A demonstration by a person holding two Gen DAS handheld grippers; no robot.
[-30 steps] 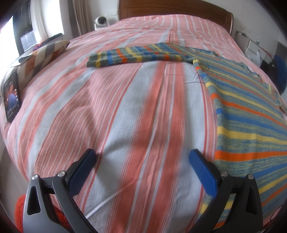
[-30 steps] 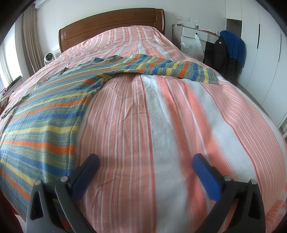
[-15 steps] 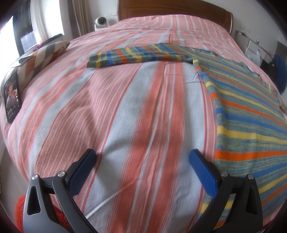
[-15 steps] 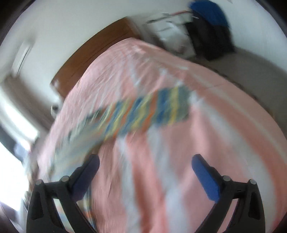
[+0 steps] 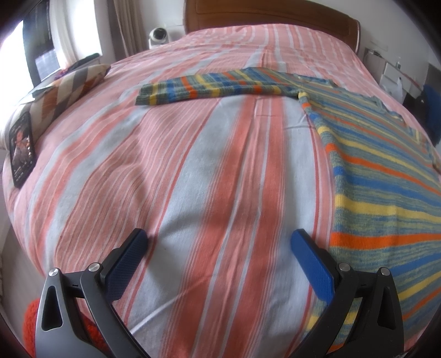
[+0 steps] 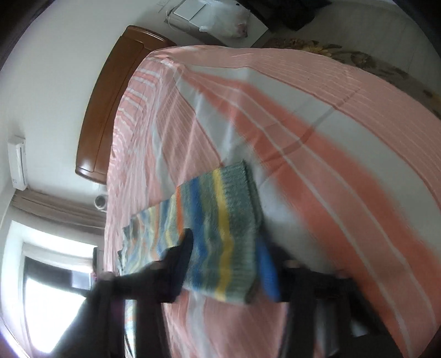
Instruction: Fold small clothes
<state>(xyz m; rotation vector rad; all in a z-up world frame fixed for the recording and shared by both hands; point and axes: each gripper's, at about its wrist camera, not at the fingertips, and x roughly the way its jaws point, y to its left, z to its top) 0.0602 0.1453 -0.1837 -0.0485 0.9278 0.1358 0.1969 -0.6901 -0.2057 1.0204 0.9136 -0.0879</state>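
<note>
One striped sweater (image 5: 386, 170) is seen spread flat on the bed (image 5: 206, 179), its body at three o'clock in the left wrist view and one sleeve (image 5: 209, 88) stretched toward twelve o'clock. The left gripper (image 5: 220, 258) is held low over bare bedcover just beside the sweater's hem edge, its fingers spread wide and holding nothing. In the right wrist view, which is blurred and tilted, the other sleeve's cuff (image 6: 220, 236) is seen lying between the fingers of the right gripper (image 6: 226, 264); they appear to bracket the cuff, but whether they are pinching it cannot be told. The step in hand is judged to be taking this sleeve to fold it across the body. It would be done well if the cuff is gripped through both knit layers, lifted only slightly, and carried straight inward so the sleeve lands flat without dragging the body. Also counted: one patterned pillow (image 5: 69, 91) and one phone (image 5: 22, 148) at nine o'clock, one headboard (image 5: 270, 16) at twelve.
</note>
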